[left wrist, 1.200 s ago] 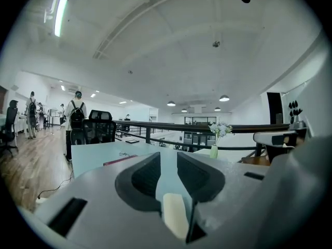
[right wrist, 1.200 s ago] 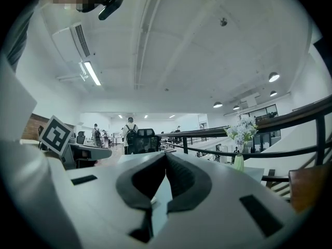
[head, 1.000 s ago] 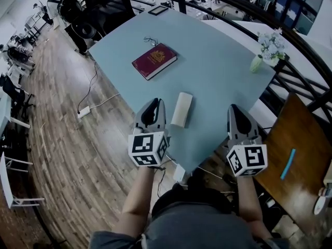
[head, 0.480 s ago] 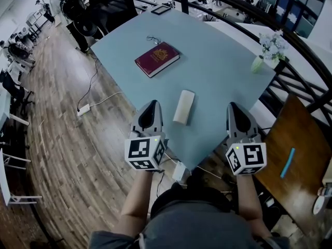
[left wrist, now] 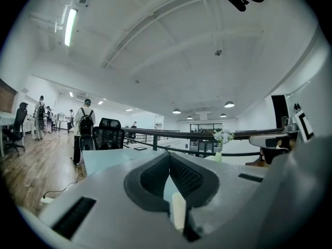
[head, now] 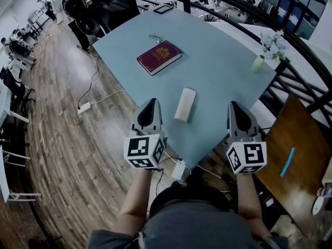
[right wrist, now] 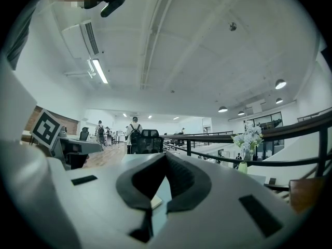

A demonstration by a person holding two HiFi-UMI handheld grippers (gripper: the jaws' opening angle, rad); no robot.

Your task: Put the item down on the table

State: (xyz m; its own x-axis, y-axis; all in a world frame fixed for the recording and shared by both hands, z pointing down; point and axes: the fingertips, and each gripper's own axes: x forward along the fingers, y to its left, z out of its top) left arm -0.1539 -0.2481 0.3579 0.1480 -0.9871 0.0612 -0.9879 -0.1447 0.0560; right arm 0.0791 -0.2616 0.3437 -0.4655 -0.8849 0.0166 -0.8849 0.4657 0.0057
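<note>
Left claw (head: 150,104) and right claw (head: 234,107) both closed, empty, either side of white case (head: 185,105) on table (head: 218,61).

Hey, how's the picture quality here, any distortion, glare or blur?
Head view: sharp, evenly lit, fisheye bows the edges of the table. Left gripper view: dark round vignette, ceiling light glares. Right gripper view: same vignette, mosaic patch top left.

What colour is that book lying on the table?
Dark red book with gold print on its cover; the head view shows it best.
</note>
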